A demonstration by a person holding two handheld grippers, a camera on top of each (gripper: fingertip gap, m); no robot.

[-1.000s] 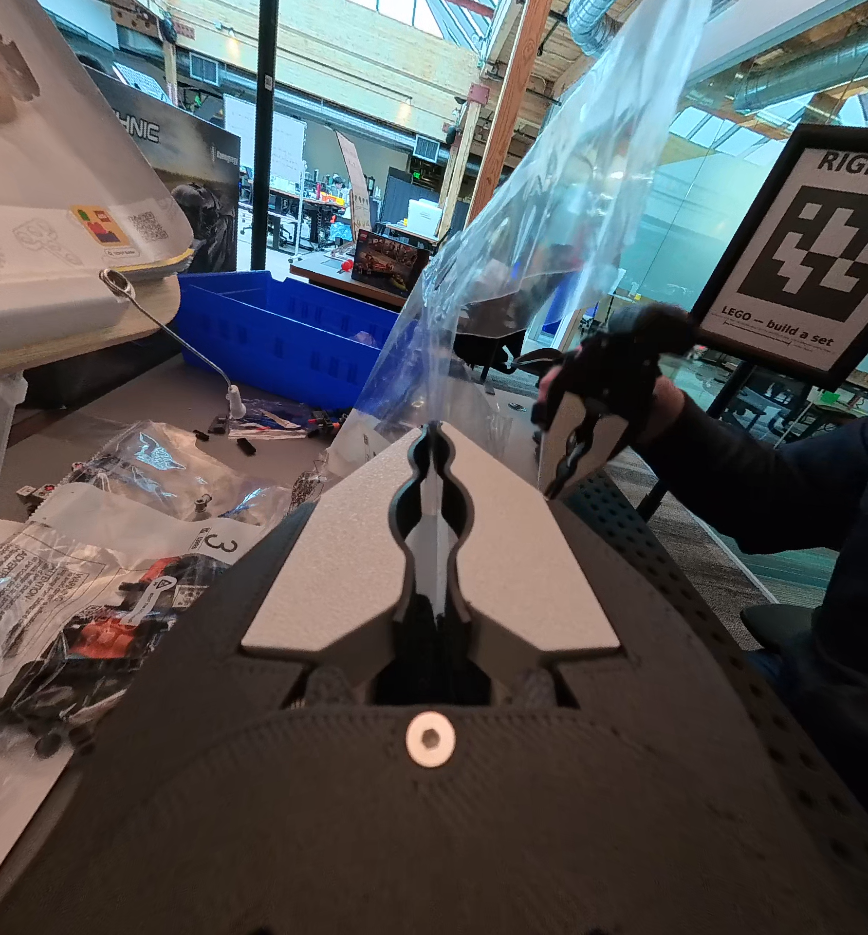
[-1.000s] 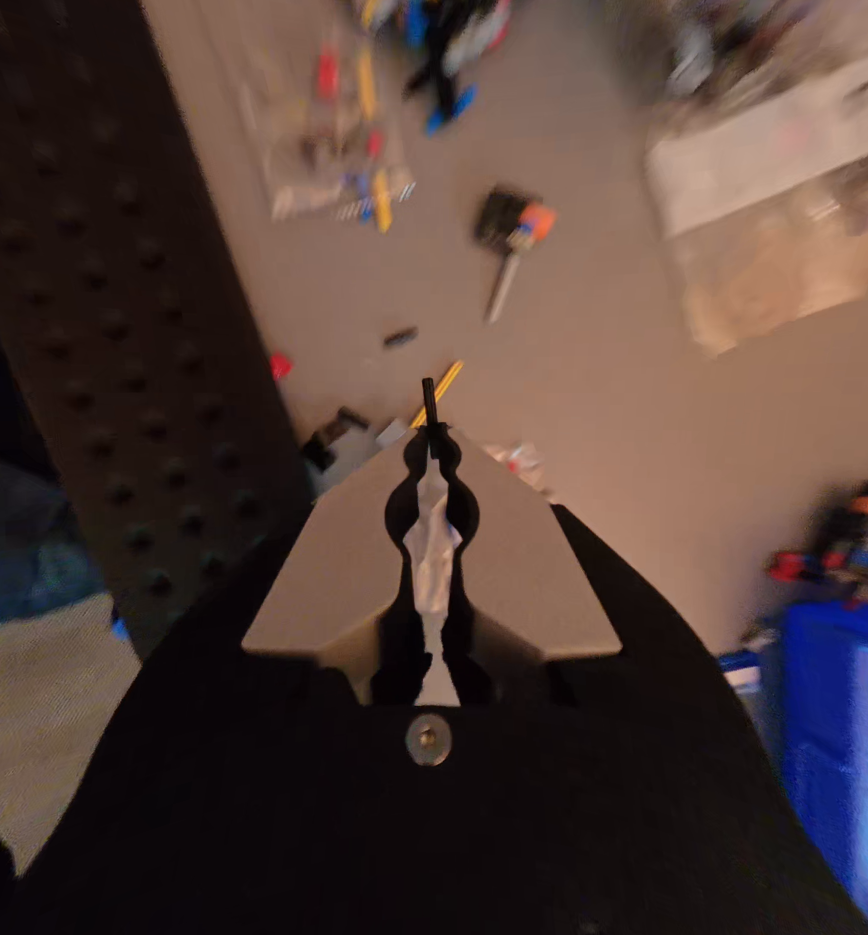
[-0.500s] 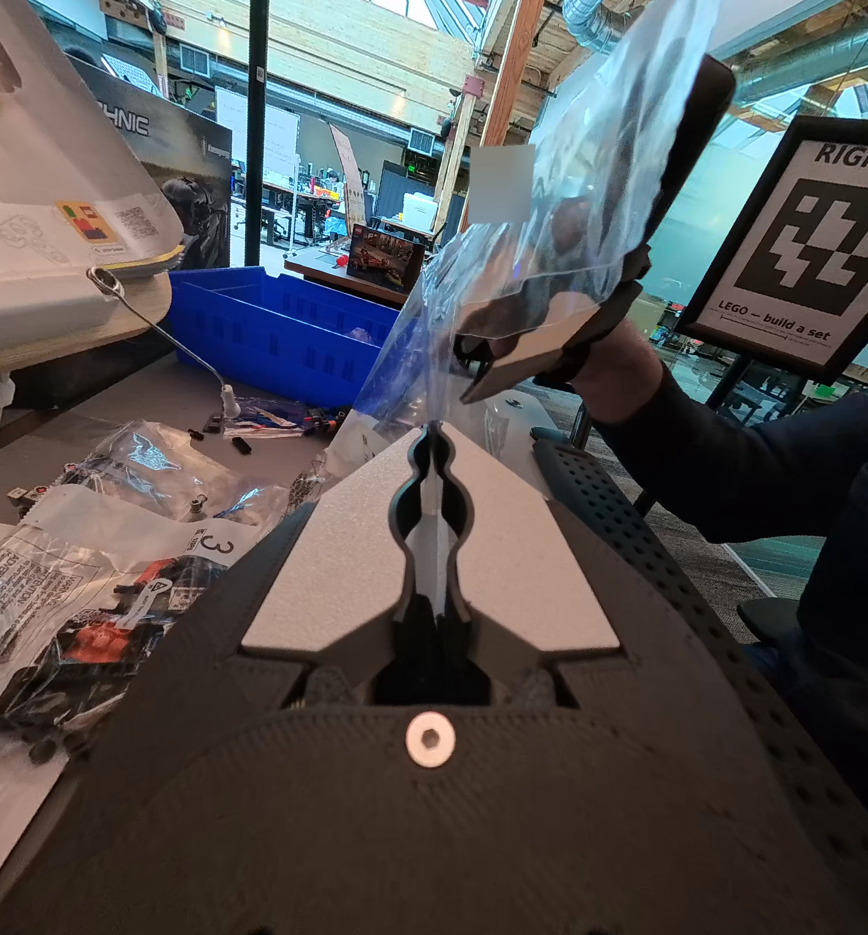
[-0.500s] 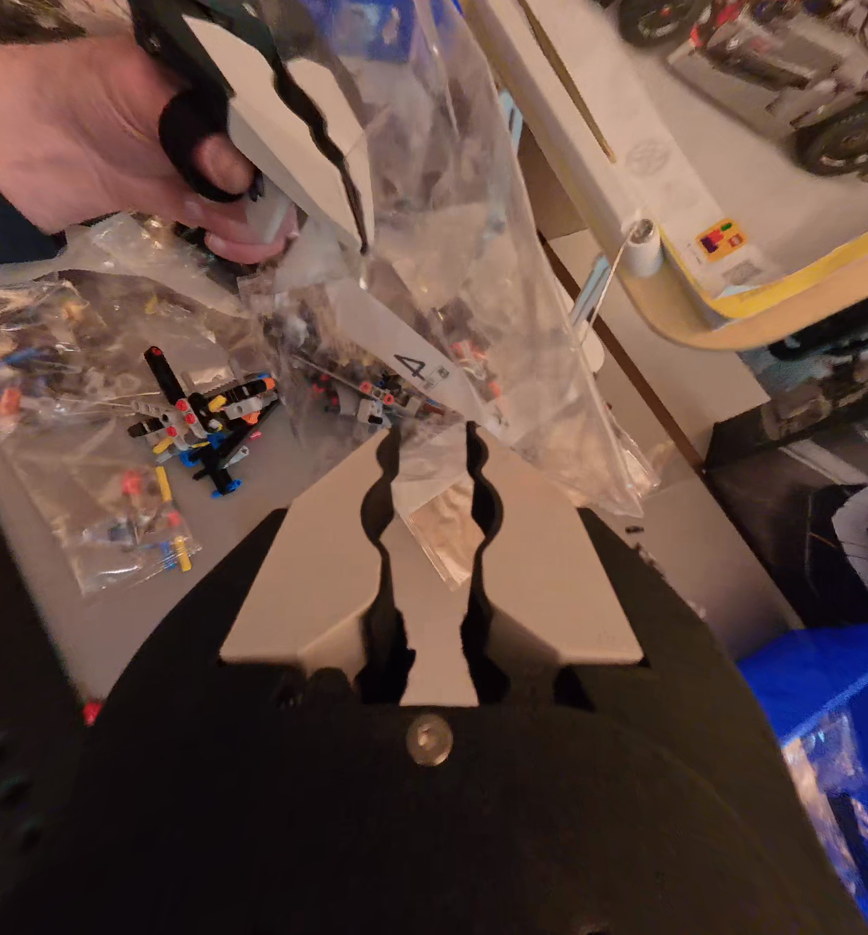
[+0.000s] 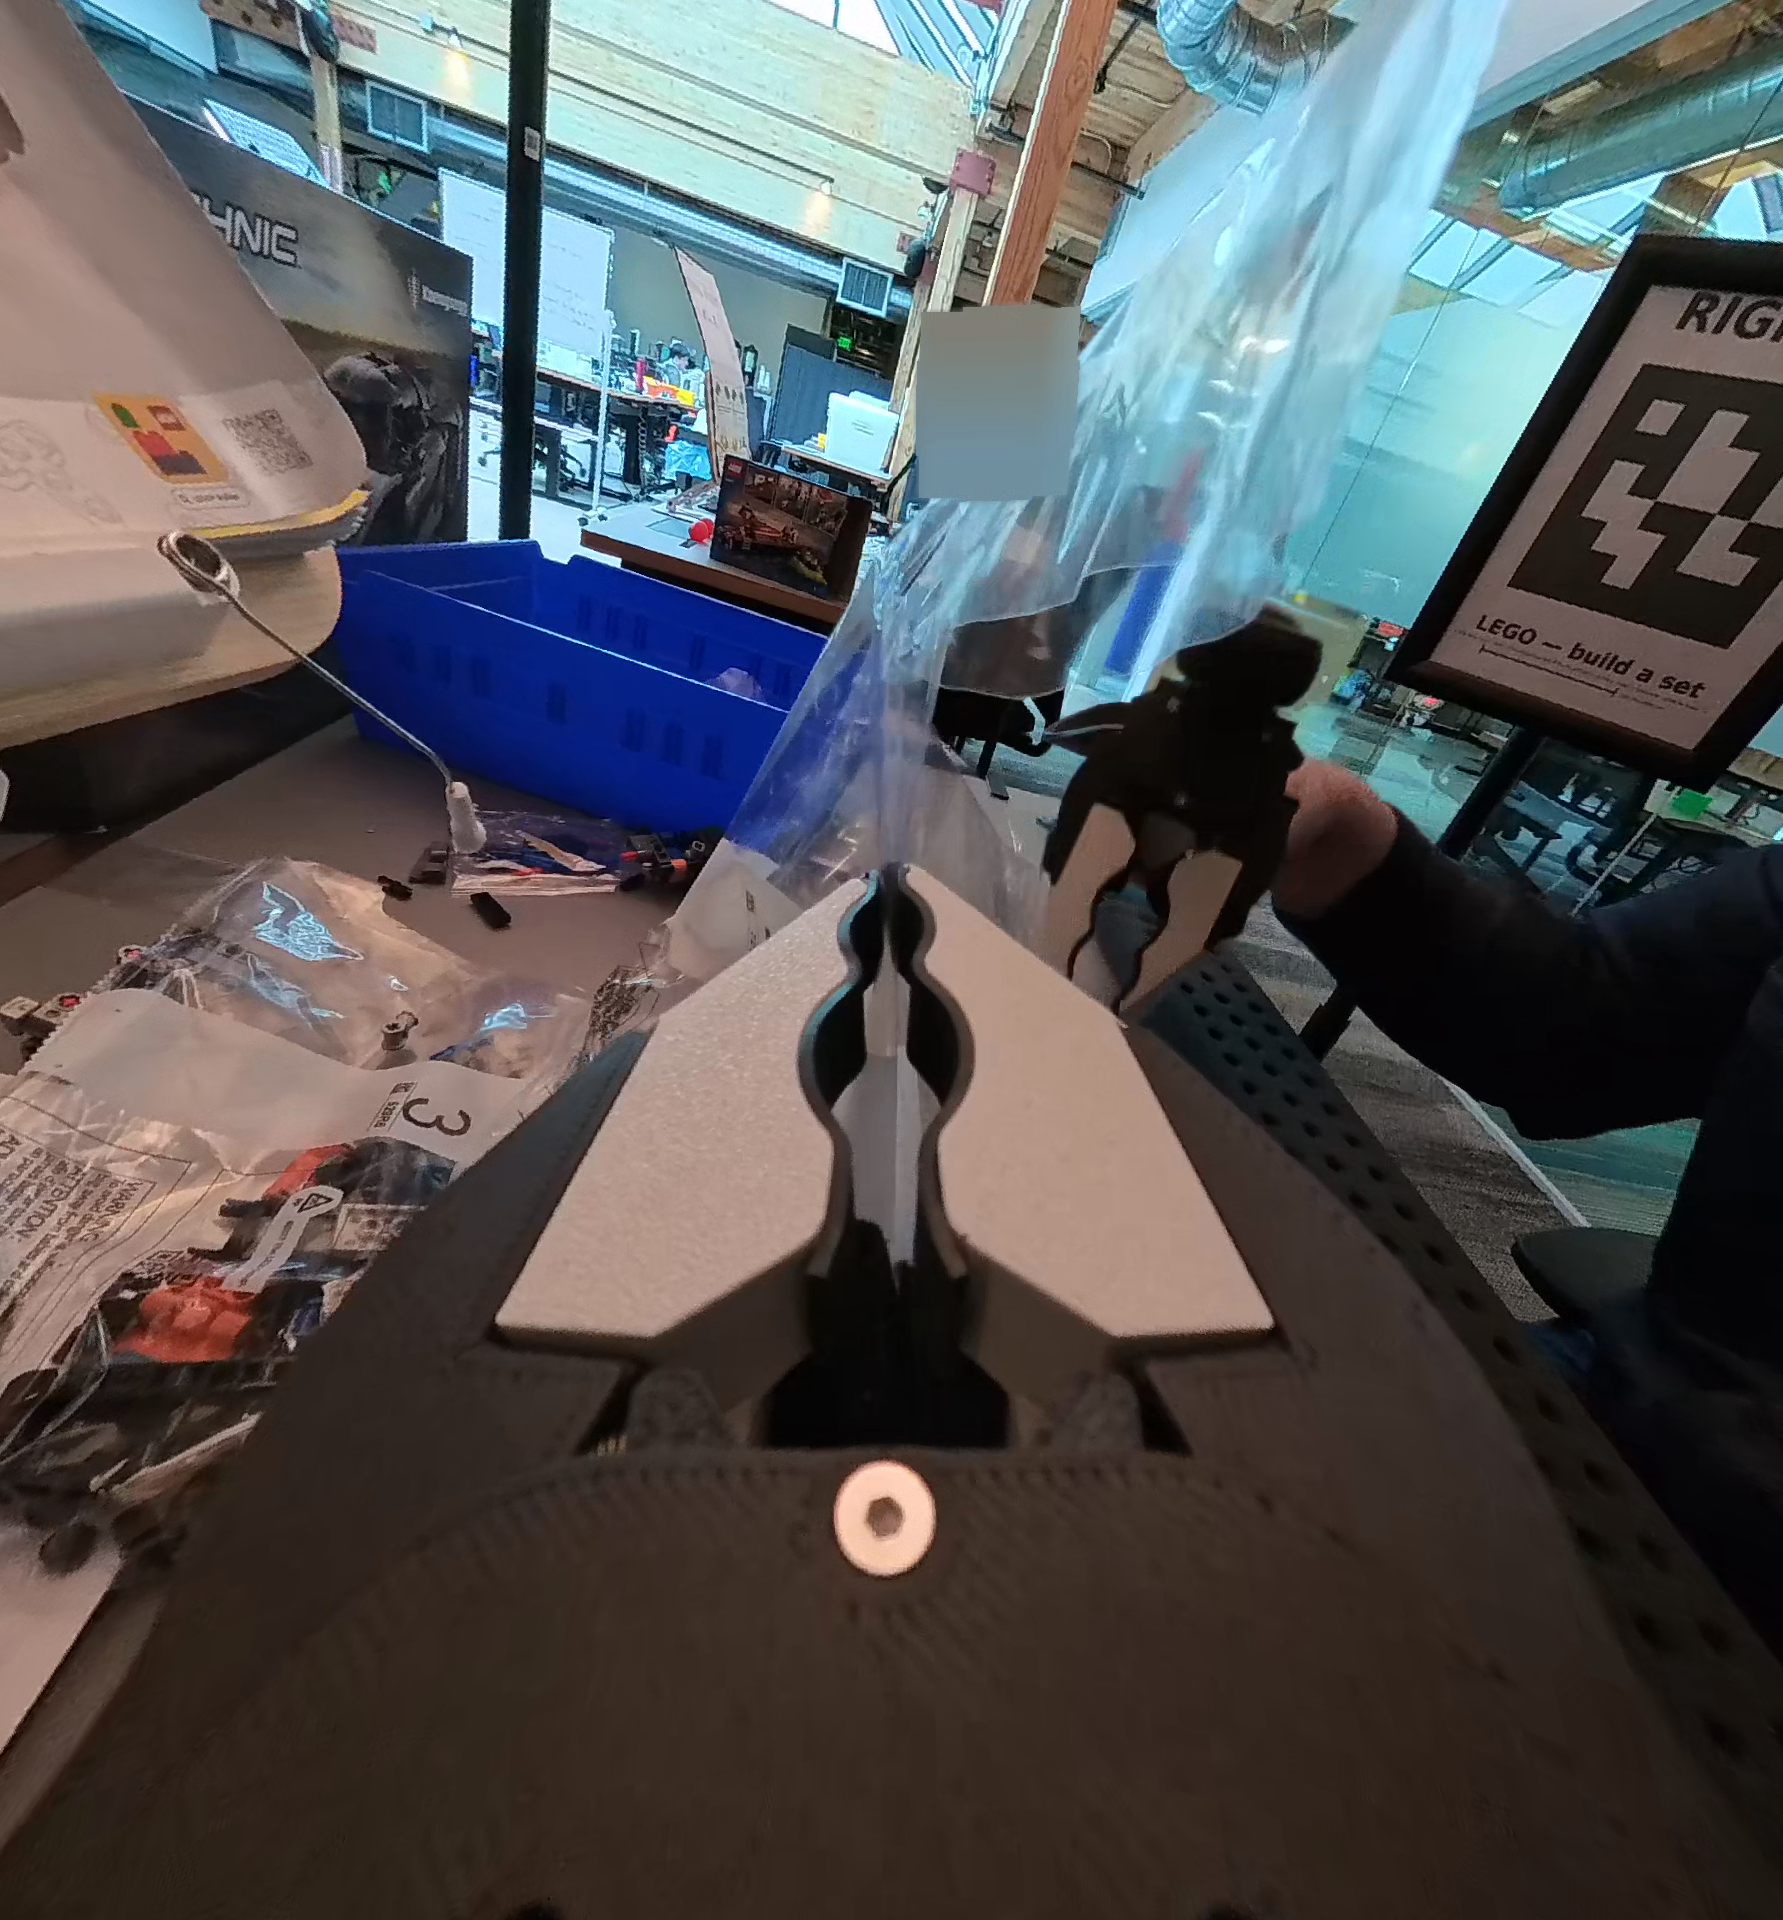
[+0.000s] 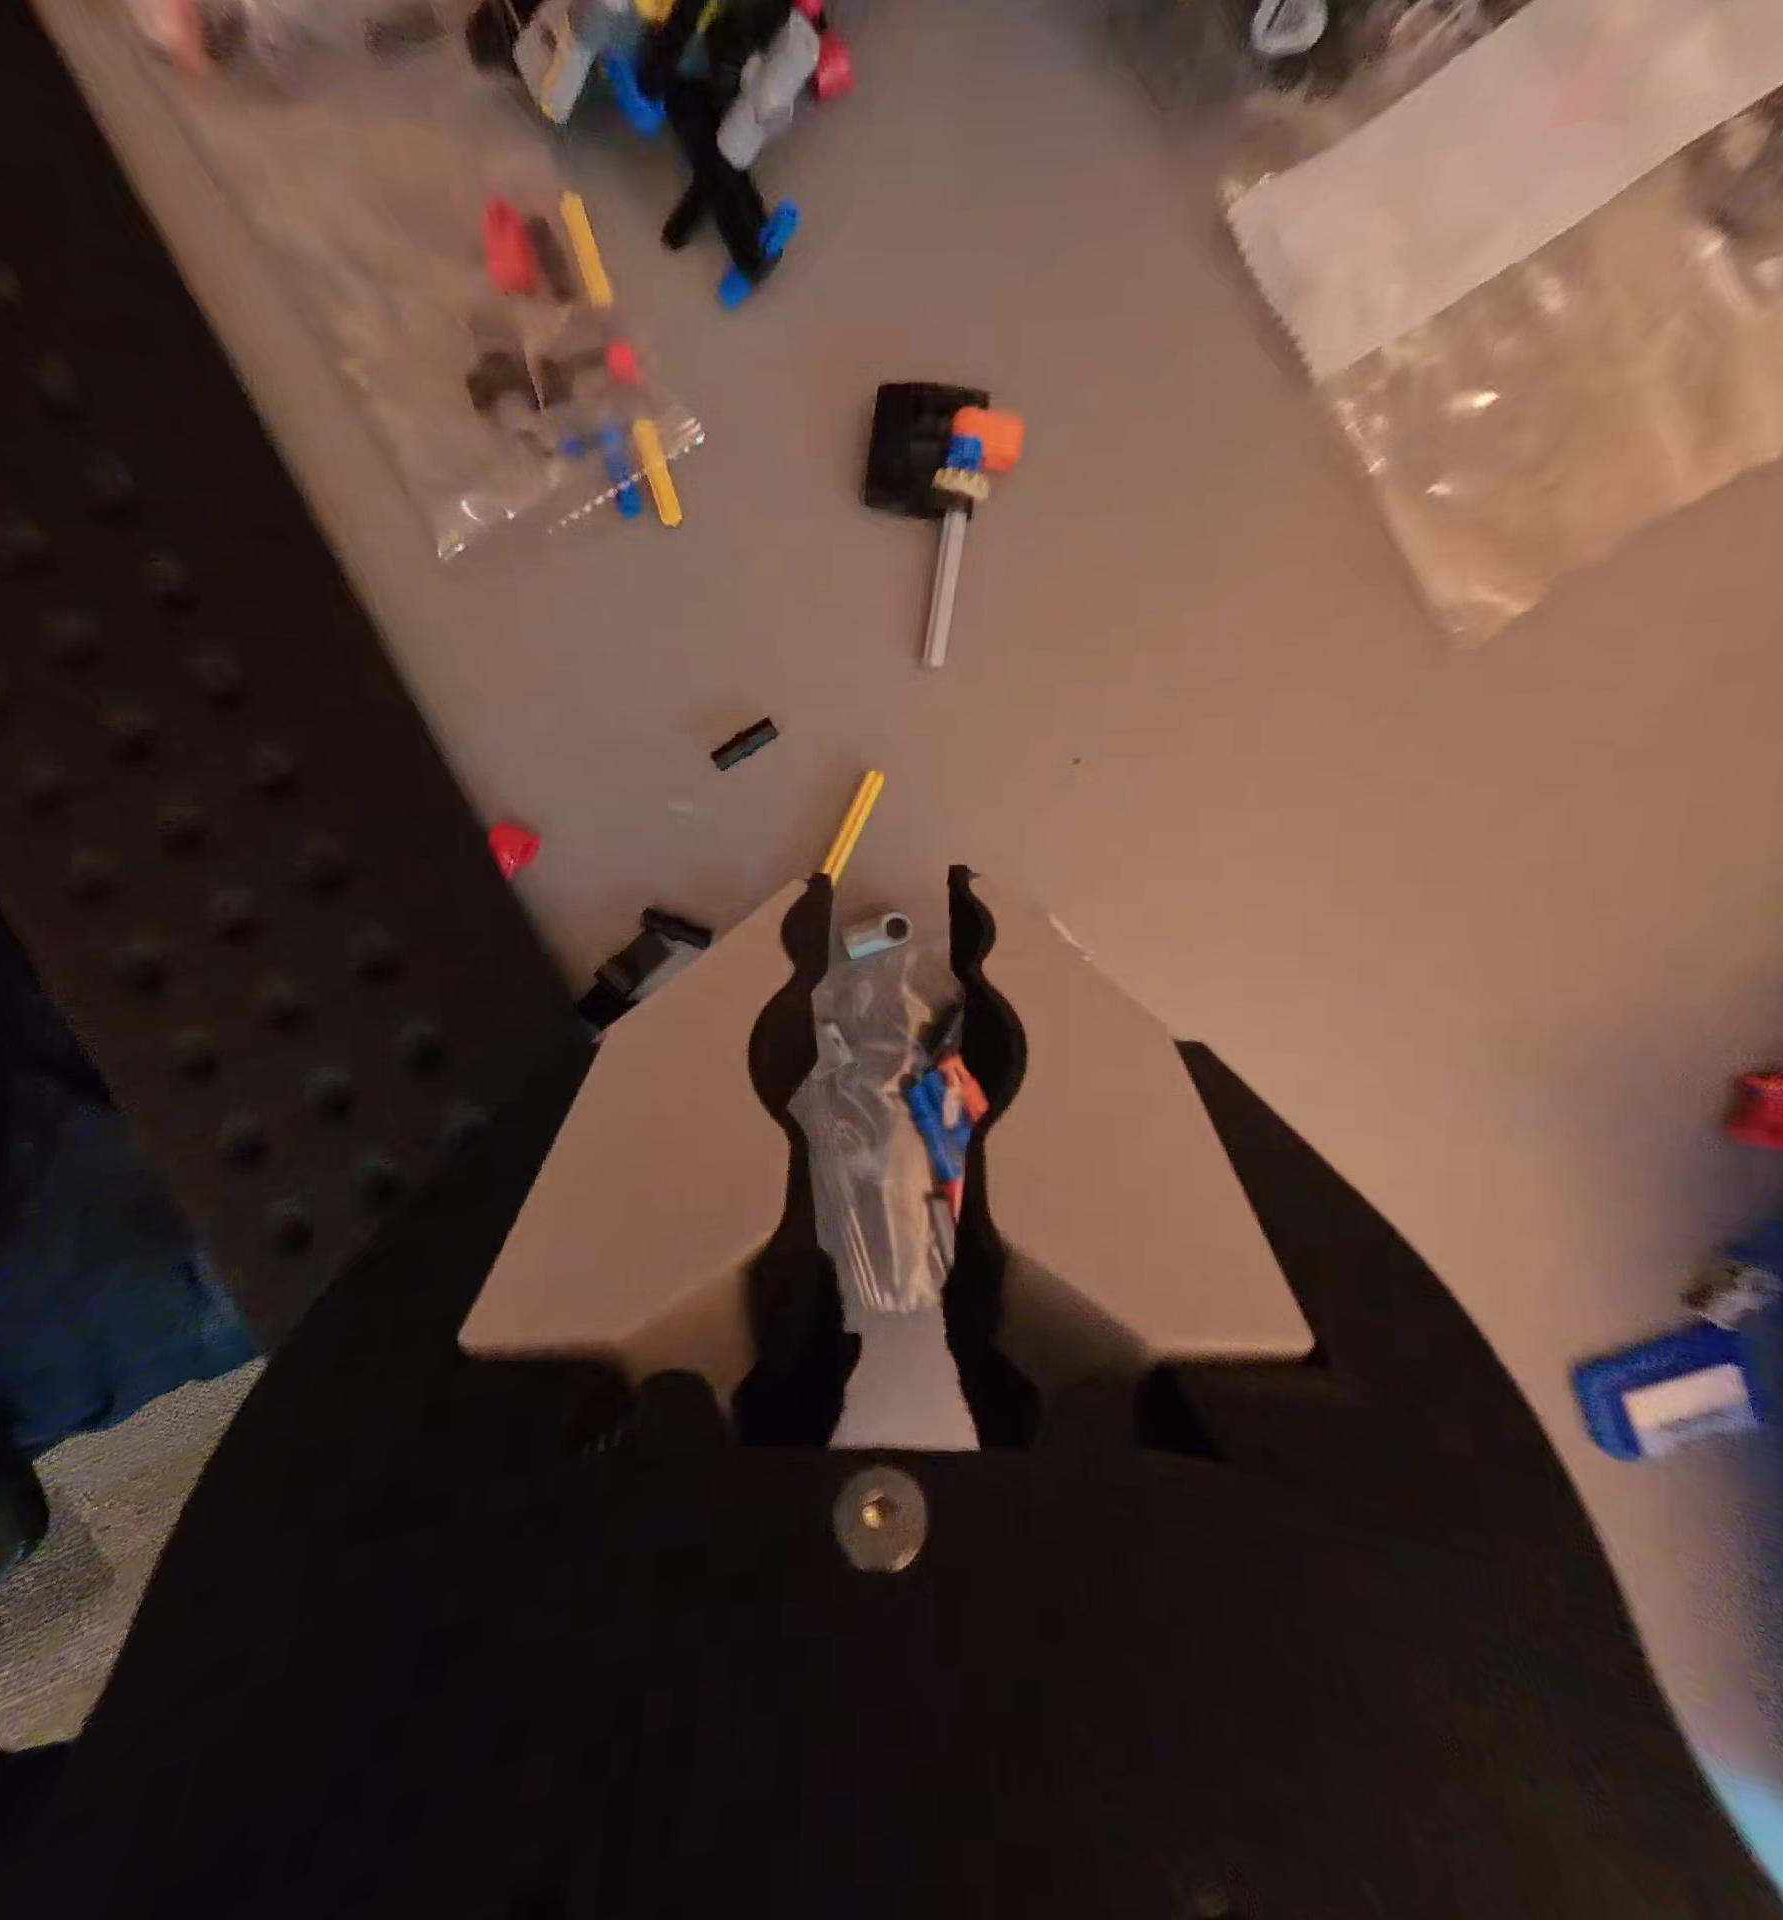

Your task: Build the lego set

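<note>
We keep the left gripper [image 5: 892, 883] clamped on the edge of the big clear bag [image 5: 1126, 520], which hangs up and away from it as before. What has changed is the right gripper [image 6: 887, 883]: half a second ago it was up at the bag with its fingers around the film; now it has dropped low and points down at the table [image 6: 1230, 790], jaws apart and holding nothing. We judge the bag-opening attempt is broken off or finished, and the next part is being sought below.

From largest to smallest: the bag is thin, glossy, crinkled film; a blue plastic bin [image 5: 575, 665] sits behind it, rigid and slotted. Flat numbered parts bags [image 5: 191, 1122] lie near the left gripper, their film wrinkled. On the matte grey table, a small black block with an orange cap and grey rod [image 6: 934, 468] lies alone. Just beyond the right fingertips lie a slim yellow rod [image 6: 854, 826] and a short grey tube [image 6: 876, 935] — hard, smooth plastic.
</note>
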